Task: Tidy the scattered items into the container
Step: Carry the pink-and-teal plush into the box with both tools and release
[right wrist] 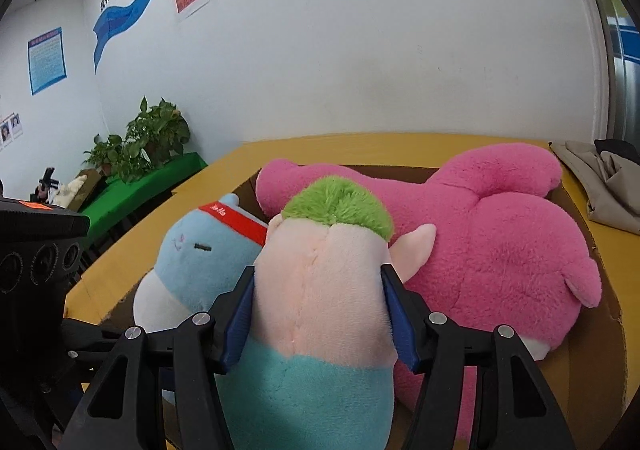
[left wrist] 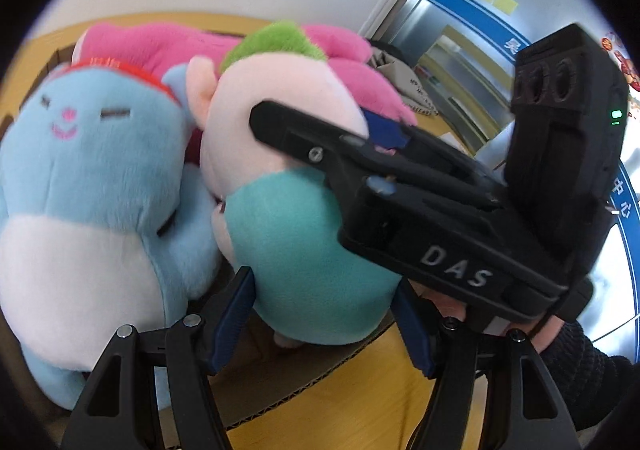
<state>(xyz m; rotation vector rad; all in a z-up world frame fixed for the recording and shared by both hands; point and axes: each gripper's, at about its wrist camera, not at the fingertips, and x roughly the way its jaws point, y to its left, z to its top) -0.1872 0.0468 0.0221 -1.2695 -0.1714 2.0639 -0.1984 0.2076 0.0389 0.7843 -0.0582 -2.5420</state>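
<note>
Both tools (right wrist: 318,314) clamped, seemingly firmly, on rounded fuzzy plush (right wrist: 320,290)

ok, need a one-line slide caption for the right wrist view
Right gripper clamps the green-haired plush over the cardboard box, beside blue and pink plush.

white wall (right wrist: 360,49), potted plants (right wrist: 156,133), yellow table (right wrist: 360,147)
</note>
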